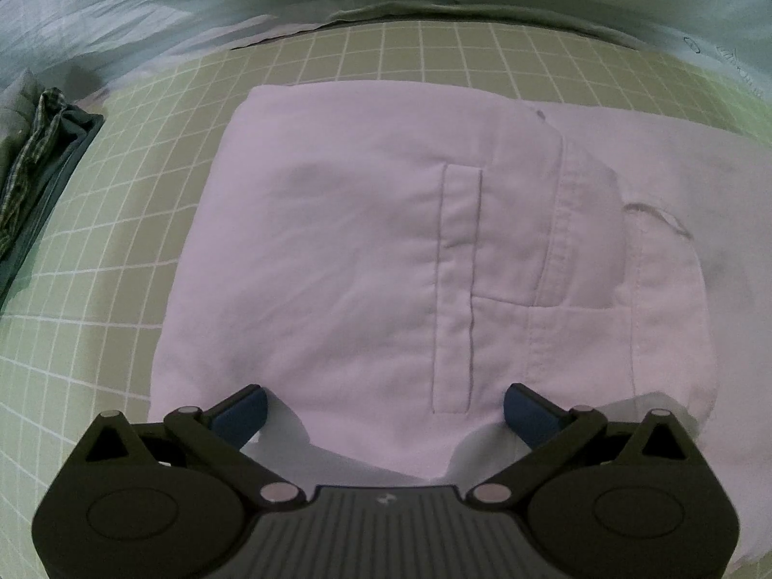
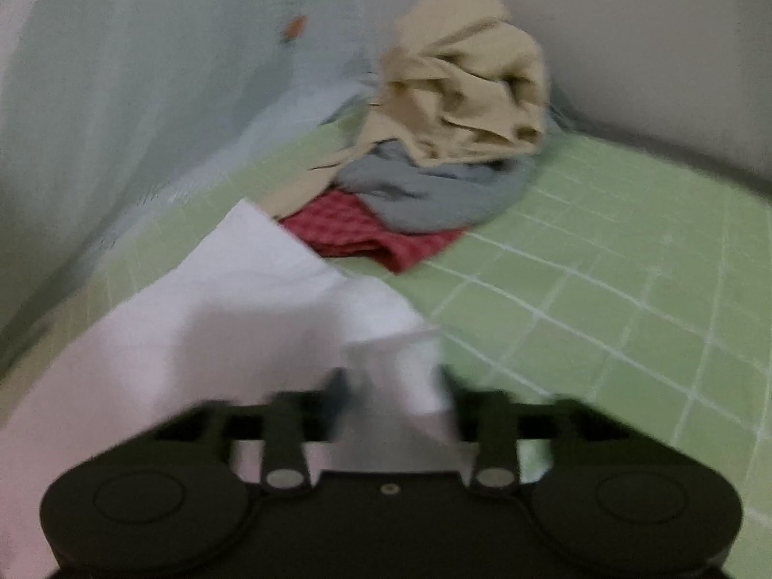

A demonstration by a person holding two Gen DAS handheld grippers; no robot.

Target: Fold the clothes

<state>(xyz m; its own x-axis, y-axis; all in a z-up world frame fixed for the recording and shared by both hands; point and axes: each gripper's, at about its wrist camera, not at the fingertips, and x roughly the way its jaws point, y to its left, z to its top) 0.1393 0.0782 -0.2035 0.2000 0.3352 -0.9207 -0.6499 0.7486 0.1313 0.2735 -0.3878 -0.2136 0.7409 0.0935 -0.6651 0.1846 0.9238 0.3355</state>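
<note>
A white shirt [image 1: 386,241] lies folded flat on the green grid mat [image 1: 120,265], its sleeve placket and cuff on top. My left gripper [image 1: 386,410] is open, its blue pads [image 1: 241,412] spread wide over the shirt's near edge, holding nothing. In the blurred right wrist view the same white shirt [image 2: 217,313] runs from the left to my right gripper [image 2: 391,395]. White cloth lies between its partly closed fingers. The blur hides whether they pinch it.
A pile of unfolded clothes, beige [image 2: 463,77] over grey [image 2: 434,188] over red checked [image 2: 386,236], sits at the mat's far end. A dark tray with folded checked cloth [image 1: 34,164] is at the left. Pale printed bedding [image 1: 144,14] borders the mat.
</note>
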